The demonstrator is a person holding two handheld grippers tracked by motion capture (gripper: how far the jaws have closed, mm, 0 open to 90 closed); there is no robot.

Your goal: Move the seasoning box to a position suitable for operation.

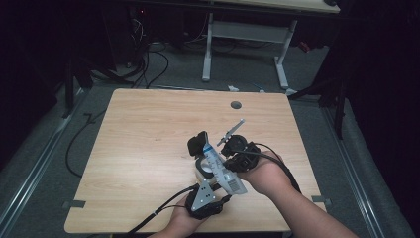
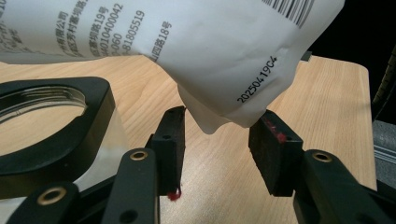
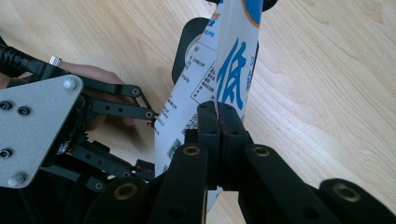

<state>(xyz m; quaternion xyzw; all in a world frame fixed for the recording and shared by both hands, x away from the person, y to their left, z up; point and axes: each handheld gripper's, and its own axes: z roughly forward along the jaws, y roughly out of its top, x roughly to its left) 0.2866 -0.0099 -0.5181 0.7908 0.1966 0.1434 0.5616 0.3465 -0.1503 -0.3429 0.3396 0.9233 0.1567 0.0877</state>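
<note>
Over wooden table (image 1: 148,148), right fingers (image 3: 219,122) pinch pouch (image 3: 229,70); left fingers (image 2: 175,135) seemingly apart.

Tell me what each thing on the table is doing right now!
White and blue pouch: held up off the table, pinched at one edge.
Right tongs: shut on the pouch.
Left tongs: open, pads on either side of the pouch's bottom corner, not squeezing.
Black-rimmed jar: on the table beside the left tongs, mouth uncovered.
Wooden table: bare around the work.
</note>
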